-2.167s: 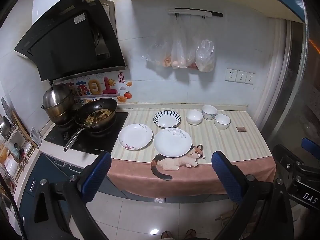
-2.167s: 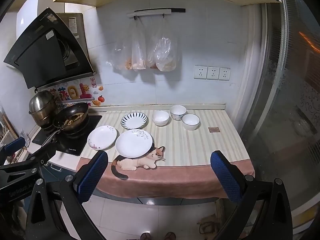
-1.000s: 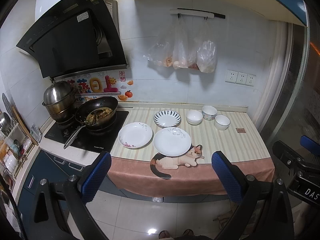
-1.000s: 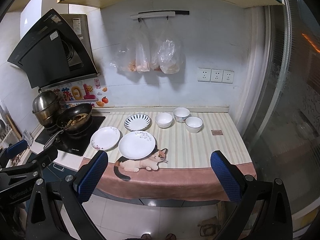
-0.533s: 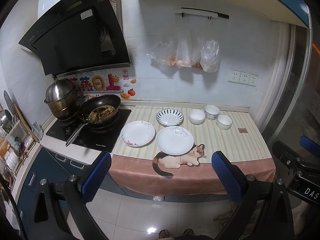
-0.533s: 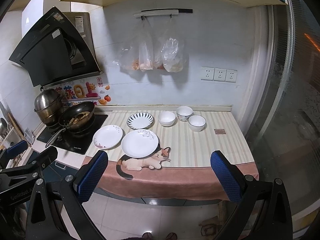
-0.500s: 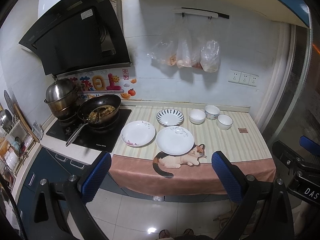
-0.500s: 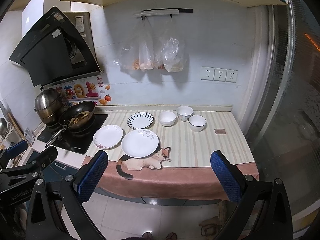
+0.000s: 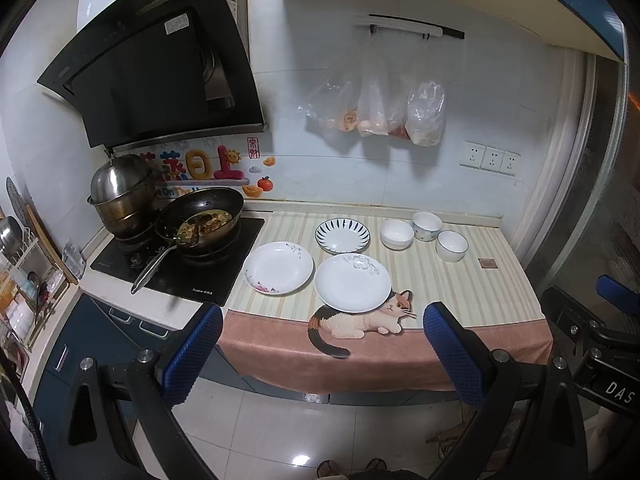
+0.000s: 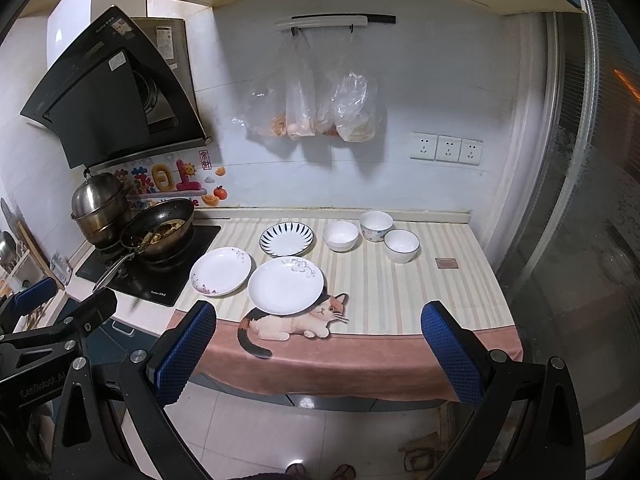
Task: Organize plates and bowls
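Observation:
On the striped counter cloth (image 9: 460, 284) lie two white plates, one on the left (image 9: 277, 267) (image 10: 220, 271) and one nearer the front edge (image 9: 352, 282) (image 10: 285, 285). Behind them sits a blue-rimmed striped plate (image 9: 342, 235) (image 10: 286, 238). Three white bowls (image 9: 396, 233) (image 9: 427, 225) (image 9: 452, 245) stand at the back right, also in the right wrist view (image 10: 340, 234) (image 10: 376, 220) (image 10: 401, 245). My left gripper (image 9: 322, 350) and right gripper (image 10: 318, 350) are both open and empty, well short of the counter, above the floor.
A wok with food (image 9: 200, 222) and a steel pot (image 9: 120, 196) sit on the black hob (image 9: 192, 276) at the left. A range hood (image 9: 152, 76) hangs above it. Plastic bags (image 9: 376, 112) hang on the wall. A dish rack (image 9: 20, 276) stands far left.
Both views have shifted slightly toward the counter and to the left; the dishes look a little larger. Nothing on the counter has moved and both grippers stay open.

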The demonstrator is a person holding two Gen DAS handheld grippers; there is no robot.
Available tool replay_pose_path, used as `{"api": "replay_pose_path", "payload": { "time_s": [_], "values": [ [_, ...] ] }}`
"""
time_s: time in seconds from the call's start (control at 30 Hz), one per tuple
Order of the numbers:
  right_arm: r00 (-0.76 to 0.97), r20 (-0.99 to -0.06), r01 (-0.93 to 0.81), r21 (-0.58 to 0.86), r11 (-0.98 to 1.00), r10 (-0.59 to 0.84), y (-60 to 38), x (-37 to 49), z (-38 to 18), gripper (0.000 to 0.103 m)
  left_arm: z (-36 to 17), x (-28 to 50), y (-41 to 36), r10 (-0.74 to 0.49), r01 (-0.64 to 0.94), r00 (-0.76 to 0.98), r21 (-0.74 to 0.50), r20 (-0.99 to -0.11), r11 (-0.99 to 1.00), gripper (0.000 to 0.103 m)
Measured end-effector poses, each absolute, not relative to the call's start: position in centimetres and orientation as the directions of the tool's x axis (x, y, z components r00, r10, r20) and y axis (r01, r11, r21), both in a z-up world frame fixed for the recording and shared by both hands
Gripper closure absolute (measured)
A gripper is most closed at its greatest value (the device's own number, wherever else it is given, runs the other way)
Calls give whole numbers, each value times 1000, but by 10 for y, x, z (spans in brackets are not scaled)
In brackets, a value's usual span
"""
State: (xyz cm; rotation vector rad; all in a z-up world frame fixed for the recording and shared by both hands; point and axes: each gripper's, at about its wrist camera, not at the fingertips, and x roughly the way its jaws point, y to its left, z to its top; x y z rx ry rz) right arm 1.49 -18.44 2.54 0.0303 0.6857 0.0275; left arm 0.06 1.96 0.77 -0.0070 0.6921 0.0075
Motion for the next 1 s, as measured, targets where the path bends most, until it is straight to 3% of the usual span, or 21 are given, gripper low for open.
{"api": "replay_pose_path", "payload": {
  "time_s": [0.3, 0.5, 0.77, 1.0],
  "values": [
    [770, -636, -10, 72, 997, 53, -172, 34, 15, 0, -2, 24, 38, -3, -9, 777, -16, -630, 1000, 0],
    [729, -676, -18, 137, 990, 106, -175, 85, -19, 0, -38, 80, 54, -2, -13, 765, -18, -644, 1000, 0],
    [555, -805, -38, 230, 972, 212, -196, 218, -132, 0, -157, 194, 84, 0, -112, 563, -76, -826, 991, 1],
    [377, -868, -104, 308, 946, 324, -211, 347, -253, 4, -252, 287, 73, -81, -158, 404, -156, -911, 975, 19]
  ]
}}
